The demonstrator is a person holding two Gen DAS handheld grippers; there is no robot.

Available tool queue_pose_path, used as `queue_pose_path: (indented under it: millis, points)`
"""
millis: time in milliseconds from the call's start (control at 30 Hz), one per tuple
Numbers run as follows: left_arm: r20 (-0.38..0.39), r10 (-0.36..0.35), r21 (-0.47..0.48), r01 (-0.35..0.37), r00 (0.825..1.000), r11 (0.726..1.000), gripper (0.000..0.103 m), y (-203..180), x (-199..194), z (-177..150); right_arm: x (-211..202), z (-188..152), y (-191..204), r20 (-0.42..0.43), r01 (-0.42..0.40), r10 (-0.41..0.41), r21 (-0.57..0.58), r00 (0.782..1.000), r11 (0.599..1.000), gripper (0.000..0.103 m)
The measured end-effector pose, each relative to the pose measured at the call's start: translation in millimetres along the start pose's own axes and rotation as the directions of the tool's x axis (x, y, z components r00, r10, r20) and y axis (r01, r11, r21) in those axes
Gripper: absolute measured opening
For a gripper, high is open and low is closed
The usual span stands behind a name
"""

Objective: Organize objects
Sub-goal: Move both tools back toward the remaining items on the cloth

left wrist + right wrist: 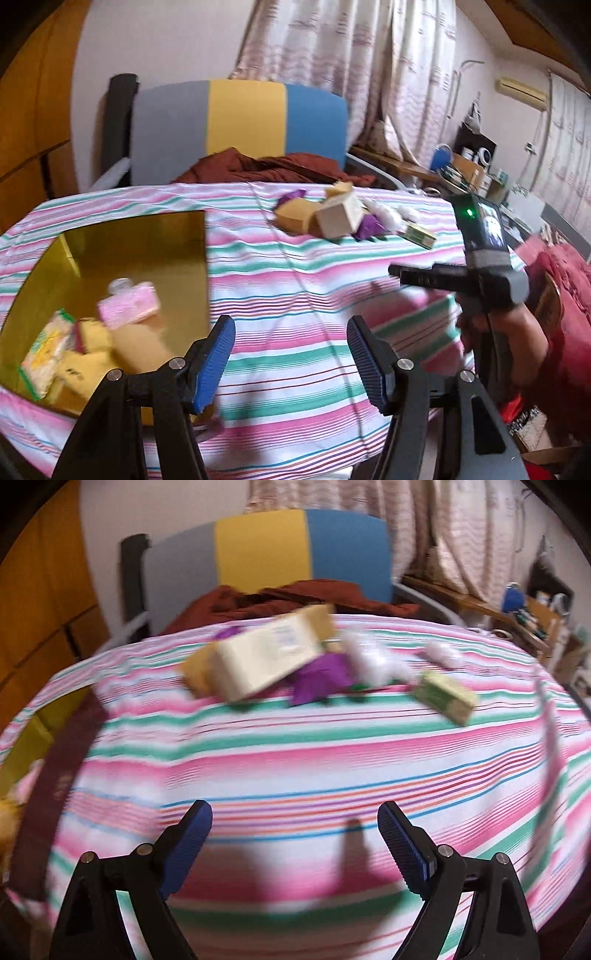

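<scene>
Both tongs are empty and spread wide. The left tongs [291, 354] hang over the striped desk [295, 295] just right of the yellow box [122, 240], whose near right corner sits against the left finger. The right tongs [295, 842] hover over bare cloth, with the loose pile well ahead of them.

Judging from the layout, the step in hand is fetching the next item from the pile for the box. The box already holds a pink packet [129, 304], a green-edged packet [44, 347] and some yellow blocks [85, 354], lying ahead-left of the left tongs.

The pile lies far ahead of both tongs, near the desk's back edge. In the right view the cream carton [266, 657] is ahead and slightly left, leaning on a tan block [195, 672]; the purple wrapper [317, 679] is straight ahead beside it, white packets [369, 657] just right of that, and the green carton [443, 694] ahead-right, apart from the rest.

To do this well, the right tongs would best take the green carton first: it stands clear, so the fingers can straddle its narrow sides without nudging neighbours. The cream carton looks wide and propped, so it probably wants a grip across its short dimension and a slow lift so the block beneath does not tumble. The wrapper and white packets look soft; a low, centred pinch should serve. The right view is blurred, so finer detail cannot be told.
</scene>
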State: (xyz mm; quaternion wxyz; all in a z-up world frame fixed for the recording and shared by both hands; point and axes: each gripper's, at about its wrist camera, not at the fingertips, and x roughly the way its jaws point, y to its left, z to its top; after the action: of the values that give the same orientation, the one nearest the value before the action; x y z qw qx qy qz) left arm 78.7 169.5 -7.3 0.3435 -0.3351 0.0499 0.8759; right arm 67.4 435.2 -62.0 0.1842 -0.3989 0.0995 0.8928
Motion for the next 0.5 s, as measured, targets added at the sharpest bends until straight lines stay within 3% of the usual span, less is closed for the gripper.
queue_pose_path:
  millis: [100,300,500]
  points:
    - [-0.023,-0.018,-0.003,0.018,1.0,1.0,0.064,-7,10,4,13,16,-39,-0.008,0.064,-0.064,0.039,0.998,0.997,0.092]
    - [-0.087,-0.04,-0.11,0.031,0.995,0.993,0.064,1,35,14,37,60,-108,-0.005,0.16,-0.16,0.112,0.987,0.981,0.093]
    - [-0.12,-0.019,-0.092,0.008,0.993,0.996,0.064,-5,50,24,64,91,-143,-0.006,0.128,-0.129,0.14,0.992,0.982,0.093]
